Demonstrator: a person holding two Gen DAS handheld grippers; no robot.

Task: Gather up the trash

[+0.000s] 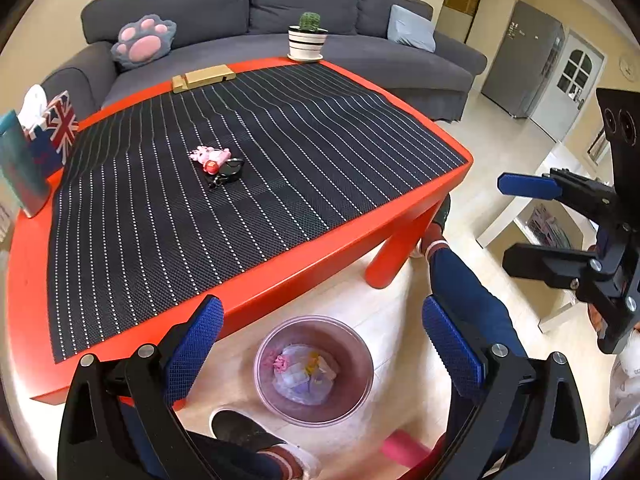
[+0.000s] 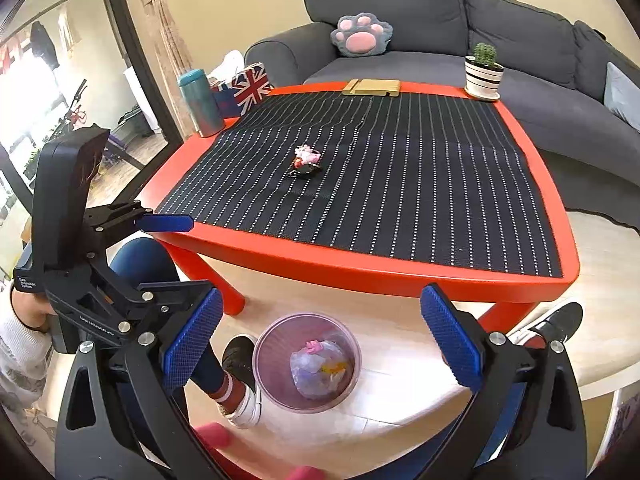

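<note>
Translucent pink plastic, round and open-topped, the waste bin (image 1: 314, 370) stood on the pale wooden floor (image 1: 384, 320) just off the near edge of the red table (image 1: 280, 276), and it held crumpled bluish-white wrapping with scraps of pink and yellow (image 1: 304, 376) down at the bottom. Over it hung the left gripper (image 1: 320, 356), black-framed with blue textured pads (image 1: 192, 350), spread wide and gripping nothing; the bin showed squarely in the gap between its fingers, below them. Same story from the other camera: the right gripper (image 2: 320, 350) was spread just as wide and empty, with the bin (image 2: 307, 362) between its pads (image 2: 450, 340) and beneath. Each gripper appeared in the other's view, off to the side, fingers apart there too. A black shoe (image 2: 240, 354) sat just beside the bin.

Up on the table lay a black mat with white dotted stripes (image 1: 240, 160), covering most of the top. Near its middle rested a small pink pig toy (image 1: 208, 156) touching a dark key fob (image 1: 230, 170), well apart from both grippers. Along the far edge stood a green cactus in a white striped pot (image 1: 307, 42) and a flat tan wooden block (image 1: 204, 77). At the left corner were a Union Jack tissue box (image 2: 250, 86) and a teal bottle (image 2: 200, 102). Behind it all ran a grey sofa (image 1: 224, 4) with a paw-print cushion (image 1: 144, 40).
</note>
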